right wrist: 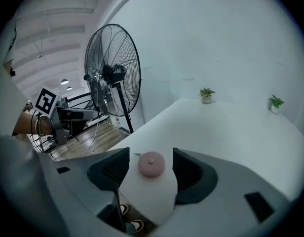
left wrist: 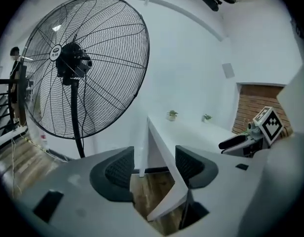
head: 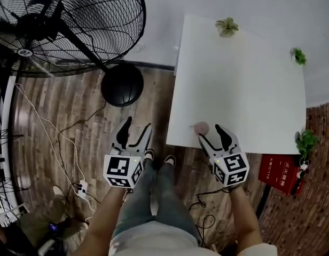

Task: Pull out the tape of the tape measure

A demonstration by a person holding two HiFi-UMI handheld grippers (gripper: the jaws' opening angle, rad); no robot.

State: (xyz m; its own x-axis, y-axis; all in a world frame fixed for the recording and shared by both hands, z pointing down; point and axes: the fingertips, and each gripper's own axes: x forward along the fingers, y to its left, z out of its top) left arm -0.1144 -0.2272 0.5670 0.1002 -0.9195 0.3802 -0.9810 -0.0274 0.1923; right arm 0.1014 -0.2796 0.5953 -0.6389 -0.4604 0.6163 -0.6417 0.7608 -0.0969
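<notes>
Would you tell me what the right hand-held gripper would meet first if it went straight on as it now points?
Probably the pink tape measure, lying on the white table near its edge, lined up between the open jaws.

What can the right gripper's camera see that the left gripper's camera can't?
Only the right gripper view: a small round pink tape measure on the white table, between the right gripper's open fingers. Only the left gripper view: a red brick wall, and the table's corner between the left gripper's open fingers. Both: the large black standing fan, the table and two small green potted plants.
</notes>
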